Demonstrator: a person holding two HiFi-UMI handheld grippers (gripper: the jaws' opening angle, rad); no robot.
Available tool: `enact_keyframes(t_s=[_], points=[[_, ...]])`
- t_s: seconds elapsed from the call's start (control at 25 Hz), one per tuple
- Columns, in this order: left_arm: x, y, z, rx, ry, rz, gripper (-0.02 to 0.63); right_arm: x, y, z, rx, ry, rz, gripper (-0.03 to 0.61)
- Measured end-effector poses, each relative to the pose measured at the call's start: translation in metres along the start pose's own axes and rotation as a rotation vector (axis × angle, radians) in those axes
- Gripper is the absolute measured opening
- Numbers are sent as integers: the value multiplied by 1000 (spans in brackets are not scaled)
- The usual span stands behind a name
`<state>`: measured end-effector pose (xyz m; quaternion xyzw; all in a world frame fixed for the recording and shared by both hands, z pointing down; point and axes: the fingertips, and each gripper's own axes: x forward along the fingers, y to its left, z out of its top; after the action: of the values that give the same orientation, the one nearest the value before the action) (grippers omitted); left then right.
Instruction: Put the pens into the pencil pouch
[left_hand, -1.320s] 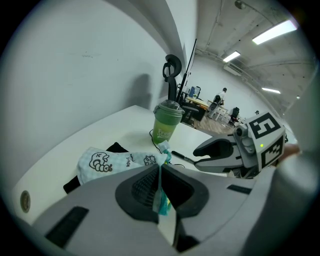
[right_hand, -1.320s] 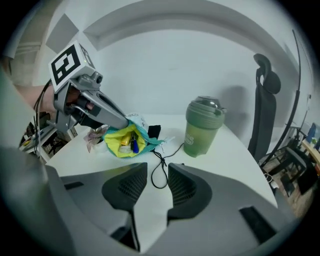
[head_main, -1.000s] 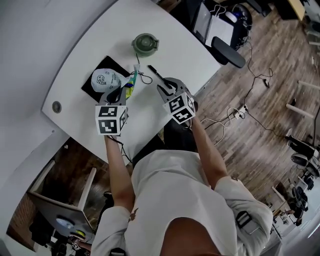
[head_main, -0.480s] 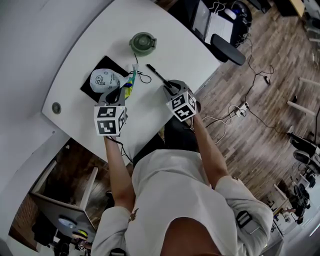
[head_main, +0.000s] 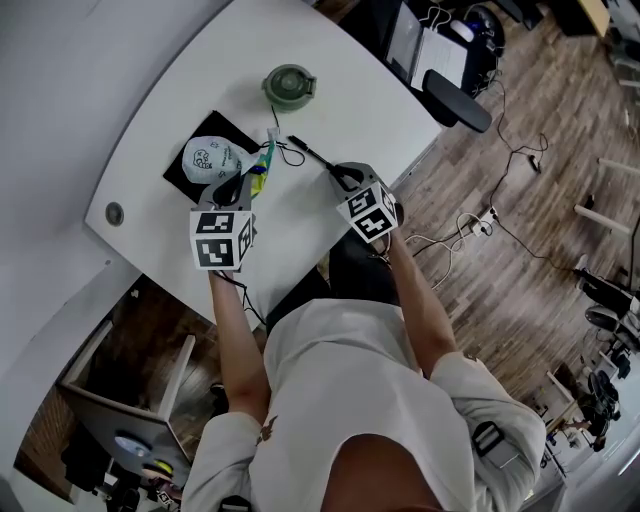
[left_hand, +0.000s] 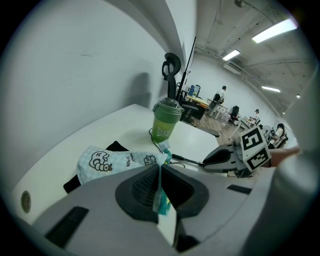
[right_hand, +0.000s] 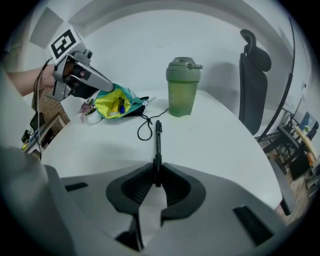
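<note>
Your left gripper (left_hand: 160, 180) is clenching its jaws on the rim of the pencil pouch (left_hand: 107, 162), which is lying on the white surface (head_main: 330, 105) with its yellow-lined mouth gaping. Right of the pouch, your right gripper's (right_hand: 157, 172) jaws have just been closing and are now grasping the black pen (right_hand: 157, 142) by its near end, its far end reaching out near the pouch's mouth.

Left gripper (head_main: 247, 183) clamped on pouch (left_hand: 112, 162); right gripper (head_main: 340, 176) jaws just closing on pen (right_hand: 157, 142).
</note>
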<state>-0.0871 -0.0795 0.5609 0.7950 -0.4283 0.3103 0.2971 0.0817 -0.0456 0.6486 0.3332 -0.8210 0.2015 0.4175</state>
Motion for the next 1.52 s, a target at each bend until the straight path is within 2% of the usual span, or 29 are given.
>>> enact_keyframes(t_s=[0.4,0.76,1.16,1.52], points=[[-1,2,3,7,-11,8,8,-35,25,12,-48,-40,34,58],[0,1,5,11,-13,11,8,-52,59,24,-120,-61,110,58],[-4,0,7,7,-24,9,8,-24,86,58,-303,-48,187,58],[-10,1,11,-6,-39,-2,8,-1,104,95,-364,-61,216,58]])
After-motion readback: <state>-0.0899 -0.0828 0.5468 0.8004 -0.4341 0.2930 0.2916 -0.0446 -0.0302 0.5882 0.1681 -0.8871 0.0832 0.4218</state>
